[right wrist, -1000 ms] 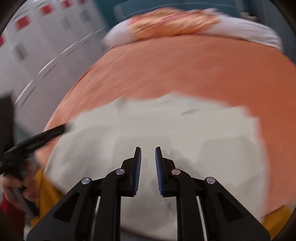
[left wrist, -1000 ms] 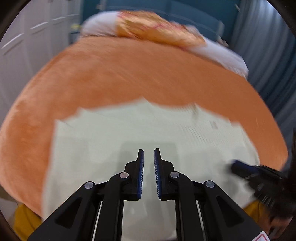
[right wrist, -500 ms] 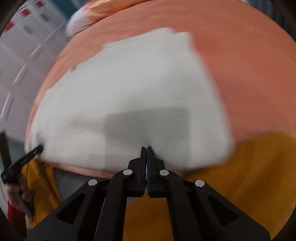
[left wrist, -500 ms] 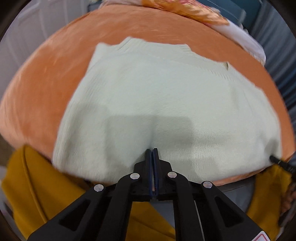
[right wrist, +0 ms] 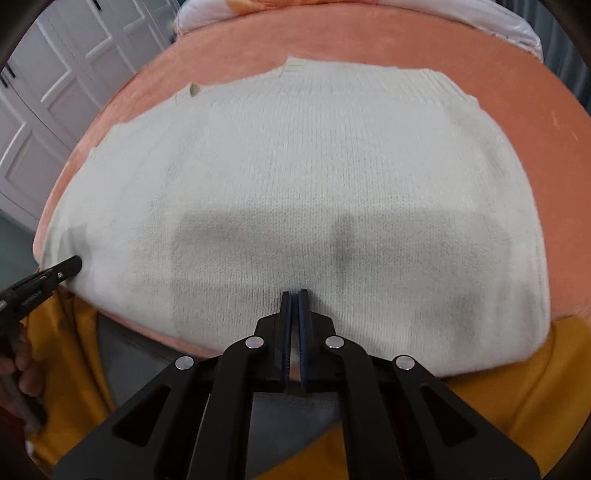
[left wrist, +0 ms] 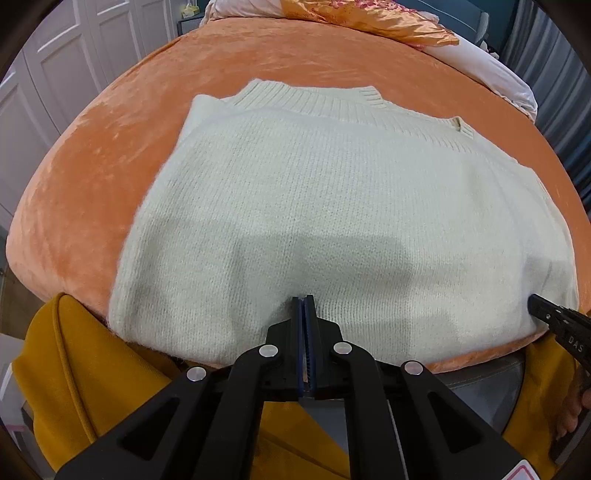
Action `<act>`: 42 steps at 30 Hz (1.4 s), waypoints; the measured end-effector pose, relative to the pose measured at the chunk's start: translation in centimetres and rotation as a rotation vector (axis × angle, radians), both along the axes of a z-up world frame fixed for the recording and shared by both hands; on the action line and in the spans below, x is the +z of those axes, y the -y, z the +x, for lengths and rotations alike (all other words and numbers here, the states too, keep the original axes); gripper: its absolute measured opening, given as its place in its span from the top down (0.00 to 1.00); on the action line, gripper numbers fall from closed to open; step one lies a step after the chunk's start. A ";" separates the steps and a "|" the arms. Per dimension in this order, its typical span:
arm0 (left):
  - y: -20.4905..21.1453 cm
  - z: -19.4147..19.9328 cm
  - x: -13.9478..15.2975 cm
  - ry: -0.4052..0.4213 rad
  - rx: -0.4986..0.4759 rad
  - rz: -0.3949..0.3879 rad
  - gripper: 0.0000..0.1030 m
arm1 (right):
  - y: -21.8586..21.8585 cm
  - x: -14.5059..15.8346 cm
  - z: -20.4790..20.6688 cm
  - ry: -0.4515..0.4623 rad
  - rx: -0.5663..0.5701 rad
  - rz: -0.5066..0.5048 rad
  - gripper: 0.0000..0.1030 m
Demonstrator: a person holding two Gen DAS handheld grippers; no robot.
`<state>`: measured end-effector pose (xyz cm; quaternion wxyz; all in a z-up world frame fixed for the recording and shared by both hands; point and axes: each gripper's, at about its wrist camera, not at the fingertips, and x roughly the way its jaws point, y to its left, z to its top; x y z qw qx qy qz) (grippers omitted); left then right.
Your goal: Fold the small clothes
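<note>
A cream knit sweater lies spread flat across the near end of an orange velvet bed cover, its ribbed band at the far edge and its near edge hanging just over the lip of the bed. The left gripper sits right at that near edge, jaws clenched together with the tips pressed against the knit; whether any fabric is actually pinched between the blue pads, I cannot tell. Over on the right wrist view, the same sweater fills the frame, and the right gripper is at the near hem too, jaws drawn nearly closed with only a thin slit between them, tips against the wool, and again a pinch cannot be confirmed. Each gripper shows in the other's camera, at the sweater's outer corners. Mustard-yellow fabric shows below the bed's edge. White panelled doors stand to the left, and white and orange patterned bedding is heaped at the far end.
</note>
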<state>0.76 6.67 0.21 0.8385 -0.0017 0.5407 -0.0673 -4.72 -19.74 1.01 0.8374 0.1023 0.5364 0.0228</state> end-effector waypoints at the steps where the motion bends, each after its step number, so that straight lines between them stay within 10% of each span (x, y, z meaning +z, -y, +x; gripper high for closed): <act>1: 0.0 0.0 0.0 0.003 0.000 0.001 0.93 | 0.0 0.5 0.1 -0.010 -0.005 0.004 0.97; 7: 0.1 0.0 -0.2 0.004 0.003 0.006 0.93 | -1.6 4.3 0.7 0.055 0.037 0.035 0.95; 13: -0.2 0.0 -0.2 0.002 0.007 -0.016 0.93 | -4.0 0.3 2.4 -0.026 0.076 0.009 0.96; 22: -0.6 0.2 -0.3 0.000 0.014 -0.043 0.94 | -6.4 6.1 5.9 0.067 0.120 0.028 0.95; 31: -1.9 -0.3 1.0 0.018 0.045 -0.120 0.94 | -8.0 2.0 10.1 -0.026 0.124 0.067 0.98; 36: -4.0 -0.2 5.6 0.151 0.111 -0.122 0.74 | -7.8 1.9 10.5 -0.046 0.124 0.085 0.98; 42: -5.0 0.7 6.1 0.168 0.130 -0.046 0.73 | -9.1 5.0 11.8 0.021 0.132 0.005 0.95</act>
